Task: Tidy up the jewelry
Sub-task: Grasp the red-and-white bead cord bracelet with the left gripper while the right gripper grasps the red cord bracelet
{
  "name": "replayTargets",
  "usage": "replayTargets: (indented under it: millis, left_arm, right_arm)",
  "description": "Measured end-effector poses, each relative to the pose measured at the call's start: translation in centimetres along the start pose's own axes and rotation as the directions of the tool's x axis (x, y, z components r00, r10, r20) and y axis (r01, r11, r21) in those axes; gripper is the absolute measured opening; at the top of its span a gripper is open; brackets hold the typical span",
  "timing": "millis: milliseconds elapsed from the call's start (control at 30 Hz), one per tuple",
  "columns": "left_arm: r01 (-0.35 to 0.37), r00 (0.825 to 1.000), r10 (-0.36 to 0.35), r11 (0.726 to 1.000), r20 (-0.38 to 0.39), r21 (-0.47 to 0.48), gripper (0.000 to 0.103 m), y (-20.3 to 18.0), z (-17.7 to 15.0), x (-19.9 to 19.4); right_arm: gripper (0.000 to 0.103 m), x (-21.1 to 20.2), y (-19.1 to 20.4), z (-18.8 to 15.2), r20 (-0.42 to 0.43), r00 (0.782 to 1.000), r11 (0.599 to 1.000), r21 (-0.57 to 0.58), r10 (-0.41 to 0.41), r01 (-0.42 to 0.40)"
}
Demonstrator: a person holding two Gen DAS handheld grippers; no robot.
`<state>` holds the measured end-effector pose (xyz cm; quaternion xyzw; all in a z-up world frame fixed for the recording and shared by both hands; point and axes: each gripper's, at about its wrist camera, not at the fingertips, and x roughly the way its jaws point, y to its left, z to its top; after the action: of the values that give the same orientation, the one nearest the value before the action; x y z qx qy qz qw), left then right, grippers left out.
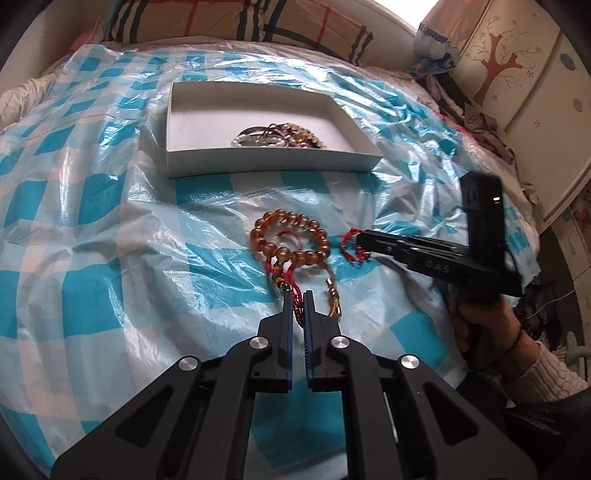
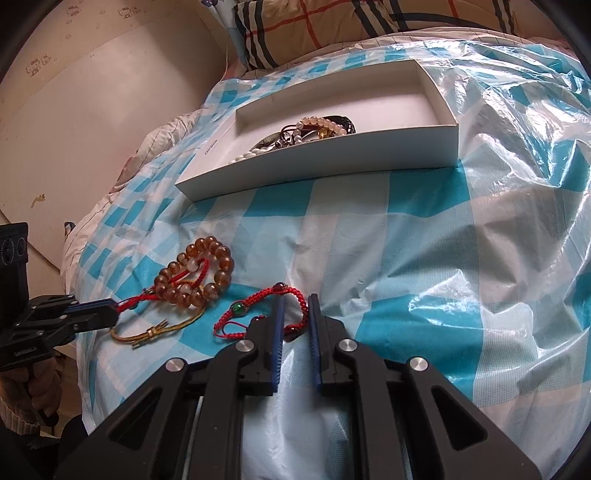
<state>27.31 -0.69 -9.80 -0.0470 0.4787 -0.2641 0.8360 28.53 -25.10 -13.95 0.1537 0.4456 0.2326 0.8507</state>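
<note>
Checked plastic sheet (image 1: 110,229); white box (image 1: 258,162) holds bead bracelets (image 1: 280,138).

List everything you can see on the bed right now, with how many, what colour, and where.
amber bead bracelet: one, amber with a red cord, on the plastic sheet, cord end in the left gripper
red cord bracelet: one, red with a green bead, at the right gripper
gold-green cord: one, beside the amber beads
white box: one, behind them, holding a pile of mixed bracelets
plastic sheet: one, blue-white check, covering the bed
plaid pillow: one, at the head
left gripper: black, shut on the cord
right gripper: black, shut on the red bracelet
</note>
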Motion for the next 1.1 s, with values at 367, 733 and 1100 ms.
replayTargets:
  millis: [367, 733, 1100]
  left_arm:
    - [-0.145, 0.988, 0.147, 0.989, -0.051, 0.040, 0.059, 0.5, -1.1, -1.0]
    - [-0.236, 0.967, 0.252, 0.941, -0.036, 0.242, 0.007, -2.4, 0.6, 3.4]
    - [-0.034, 0.997, 0.031, 0.999, 0.071, 0.035, 0.000, -0.9, 2.5, -3.0]
  right_arm:
    - [0.013, -0.2, -0.4, -0.1, 0.006, 1.000, 1.000, 0.019, 0.024, -0.024]
    - [0.013, -0.2, -0.6, -0.2, 0.008, 0.999, 0.999, 0.033, 0.040, -0.040]
    - [0.013, -0.2, -0.7, -0.2, 0.011, 0.999, 0.998, 0.040, 0.049, -0.049]
